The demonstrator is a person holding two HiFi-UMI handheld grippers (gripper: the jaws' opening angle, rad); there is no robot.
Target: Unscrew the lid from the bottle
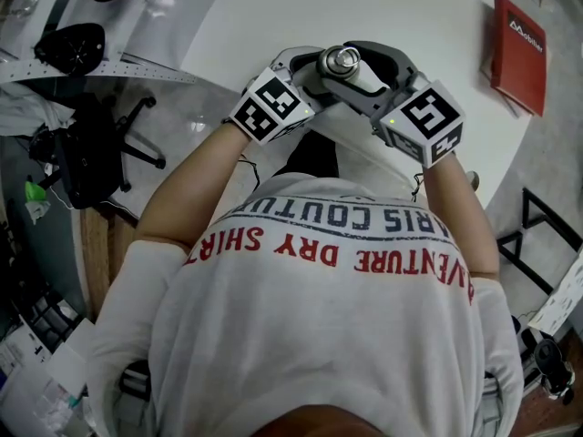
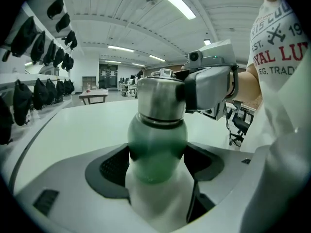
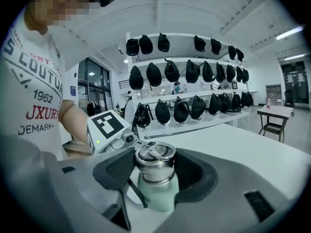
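Observation:
A mint-green bottle [image 2: 156, 147] with a steel lid [image 3: 155, 160] is held upright over the white table's near edge. My left gripper [image 2: 156, 166] is shut on the green body, with a dark pad pressing on each side. My right gripper [image 3: 155, 171] comes from the other side, and its pads press on the steel lid [image 2: 160, 98] just above the bottle's neck. In the head view the lid [image 1: 342, 59] shows from above between the two marker cubes. The bottle's lower part is hidden behind the jaws.
A red book [image 1: 519, 53] lies at the far right of the round white table [image 1: 410, 7]. A black office chair [image 1: 91, 153] stands on the floor to the left. Shelves of dark caps [image 3: 184, 72] line the wall beyond.

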